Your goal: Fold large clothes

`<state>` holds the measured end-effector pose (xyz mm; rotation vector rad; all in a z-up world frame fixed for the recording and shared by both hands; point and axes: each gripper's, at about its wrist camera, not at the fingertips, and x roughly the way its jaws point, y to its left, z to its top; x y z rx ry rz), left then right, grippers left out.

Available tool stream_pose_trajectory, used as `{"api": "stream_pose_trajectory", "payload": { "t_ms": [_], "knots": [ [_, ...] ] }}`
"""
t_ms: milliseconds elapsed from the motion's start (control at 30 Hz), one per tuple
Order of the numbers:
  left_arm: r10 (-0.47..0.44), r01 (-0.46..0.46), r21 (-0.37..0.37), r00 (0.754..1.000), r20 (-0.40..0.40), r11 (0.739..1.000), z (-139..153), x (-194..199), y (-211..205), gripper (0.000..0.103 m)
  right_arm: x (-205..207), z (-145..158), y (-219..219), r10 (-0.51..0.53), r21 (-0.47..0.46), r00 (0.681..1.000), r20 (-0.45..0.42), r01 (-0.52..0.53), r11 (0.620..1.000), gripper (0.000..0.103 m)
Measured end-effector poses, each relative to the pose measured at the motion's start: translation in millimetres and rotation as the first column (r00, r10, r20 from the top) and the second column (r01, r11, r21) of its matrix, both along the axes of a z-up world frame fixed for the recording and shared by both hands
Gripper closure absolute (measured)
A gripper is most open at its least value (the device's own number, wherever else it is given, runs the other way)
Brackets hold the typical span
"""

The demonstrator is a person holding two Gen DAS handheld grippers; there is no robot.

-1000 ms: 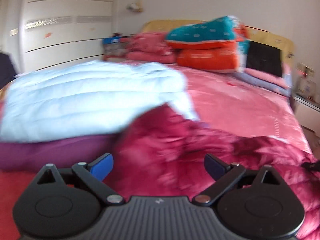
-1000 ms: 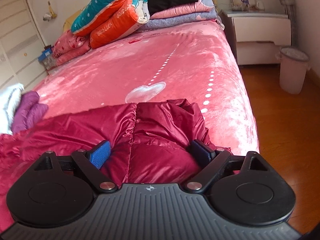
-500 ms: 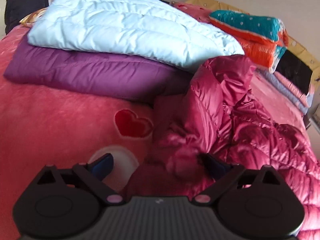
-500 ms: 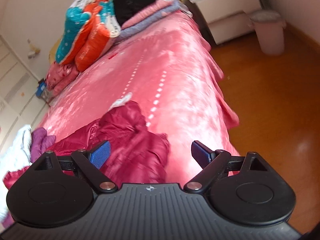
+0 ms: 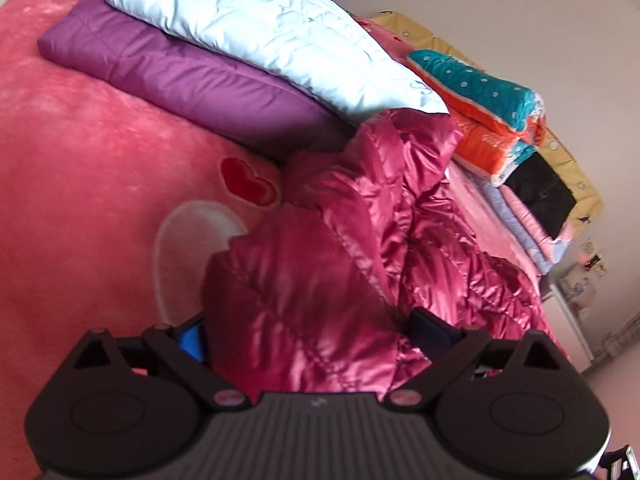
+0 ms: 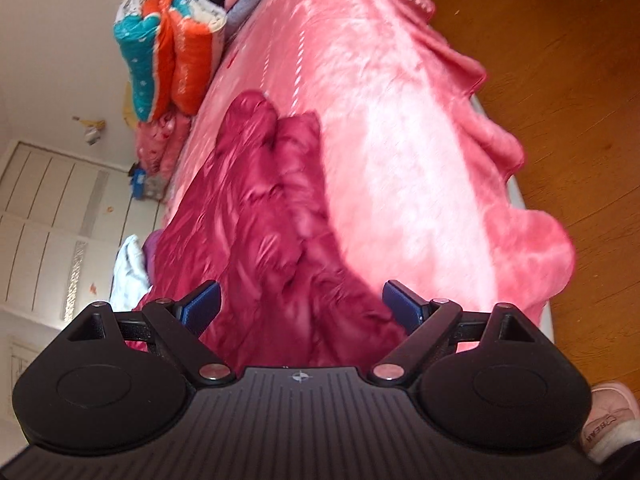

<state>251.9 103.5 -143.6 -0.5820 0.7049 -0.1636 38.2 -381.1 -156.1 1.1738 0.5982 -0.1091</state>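
Both jaws stand wide: the left gripper [image 5: 310,330] has a bunched fold of the crimson puffer jacket [image 5: 360,248] lying between its spread fingers without being pinched, and the right gripper [image 6: 300,306] hangs open over the same jacket's other end. The jacket lies crumpled on the pink bedspread [image 5: 80,160], one end pushed up against the folded purple coat [image 5: 180,76] and light blue coat [image 5: 272,36] stacked beside it. Judging by that stack, two garments are done and this one is barely begun: no clean fold line shows, only ridges and loose puffs. Its long axis seems to run along the bed from the gripper end toward the headboard bedding [image 5: 476,92], though which end is collar or hem I cannot tell.
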Motion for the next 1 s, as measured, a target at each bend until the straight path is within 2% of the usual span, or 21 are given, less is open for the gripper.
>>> {"api": "stream_pose_trajectory", "payload": {
  "t_ms": [233,367,400,467,500,533,600,667,700,867,1000],
  "knots": [
    [-0.032,0.035,-0.089,0.999,0.034,0.995,-8.1,8.0,-2.0,0.002,2.4,8.3,26.7,0.009,-0.105,1.000,-0.024,-0.011,0.994,0.000],
    [-0.032,0.037,-0.113,0.998,0.048,0.993,-9.8,13.3,-3.2,0.004,6.2,13.0,36.7,0.014,-0.173,0.999,-0.040,-0.021,0.985,0.000],
    [-0.032,0.038,-0.108,0.998,0.051,0.993,-9.6,13.6,-3.9,0.007,9.3,15.0,40.6,0.018,-0.193,0.999,-0.046,-0.027,0.981,0.000],
    [-0.027,0.032,-0.101,0.999,0.047,0.994,-8.0,13.7,-5.6,0.028,9.6,17.3,44.6,0.017,-0.221,0.998,-0.055,-0.029,0.975,0.000],
    [-0.024,0.028,-0.107,0.999,0.040,0.994,-8.2,13.8,-5.3,0.033,11.9,20.0,48.4,0.019,-0.241,0.998,-0.064,-0.033,0.970,0.000],
    [-0.023,0.027,-0.114,0.999,0.035,0.993,-8.5,13.5,-4.5,0.041,12.3,22.6,51.9,0.019,-0.270,0.997,-0.079,-0.040,0.962,0.000],
    [-0.026,0.029,-0.112,0.999,0.032,0.993,-7.9,11.0,-3.6,0.050,13.5,26.0,57.5,0.013,-0.314,0.995,-0.096,-0.042,0.949,0.000],
    [-0.025,0.028,-0.086,0.999,0.043,0.996,-4.3,6.3,-6.4,0.060,12.7,30.7,63.8,0.004,-0.338,0.995,-0.100,-0.038,0.940,0.008],
    [-0.025,0.028,-0.070,0.998,0.049,0.997,-1.7,3.2,-8.2,0.062,13.1,33.4,66.5,0.001,-0.356,0.995,-0.102,-0.037,0.934,0.011],
    [-0.005,0.007,-0.040,0.999,0.048,0.999,10.8,-17.2,-9.8,0.074,10.7,49.4,81.8,0.025,-0.418,0.996,-0.089,-0.060,0.906,0.040],
    [0.028,-0.027,-0.046,1.000,0.014,0.999,18.3,-39.0,-2.8,0.075,4.3,52.7,81.1,0.018,-0.399,0.997,-0.072,-0.045,0.916,0.047]
  ]
}}
